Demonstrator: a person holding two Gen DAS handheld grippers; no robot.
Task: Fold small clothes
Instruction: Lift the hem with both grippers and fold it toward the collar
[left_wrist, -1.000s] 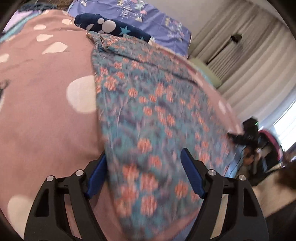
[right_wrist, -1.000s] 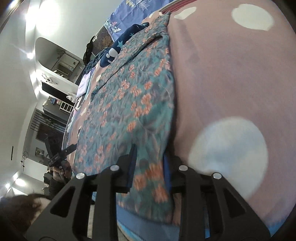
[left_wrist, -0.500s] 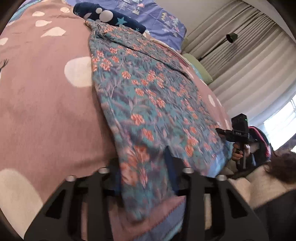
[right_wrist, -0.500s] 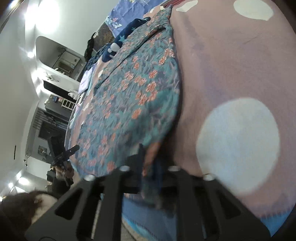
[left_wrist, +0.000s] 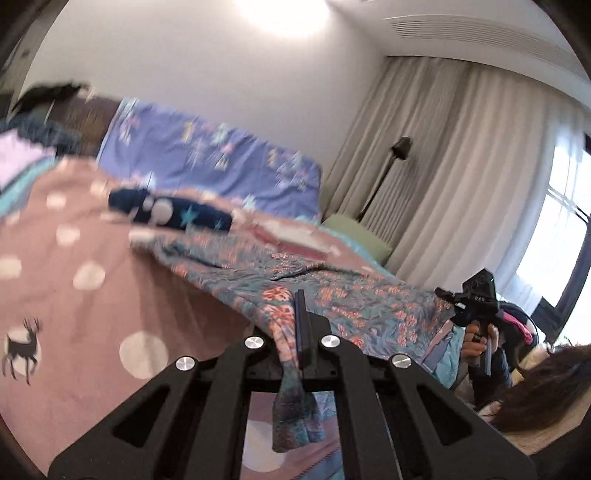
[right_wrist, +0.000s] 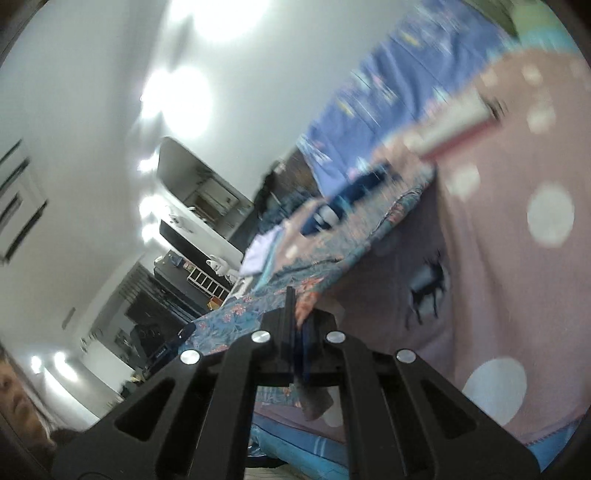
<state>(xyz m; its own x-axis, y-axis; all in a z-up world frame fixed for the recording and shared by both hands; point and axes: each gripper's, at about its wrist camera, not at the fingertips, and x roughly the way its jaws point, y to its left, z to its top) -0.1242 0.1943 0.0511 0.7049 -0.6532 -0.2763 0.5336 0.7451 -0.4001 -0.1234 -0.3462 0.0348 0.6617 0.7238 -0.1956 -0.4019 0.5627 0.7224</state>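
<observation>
Two corners of the floral garment (left_wrist: 343, 295) are clamped by left gripper (left_wrist: 300, 325) and right gripper (right_wrist: 293, 321); its near edge, toward six o'clock, is lifted off the bedspread (left_wrist: 74, 302), no fold yet laid.

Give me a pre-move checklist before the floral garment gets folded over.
1. Left gripper shut on the floral garment: ok.
2. Right gripper shut on its corner of the garment: ok.
3. Near edge off the pink bedspread: ok, it hangs between the grippers.
4. Far end clear of the navy star-print item: cannot tell, blurred.
5. Cloth flat, no bunching: not ok, wrinkled at the middle.
</observation>
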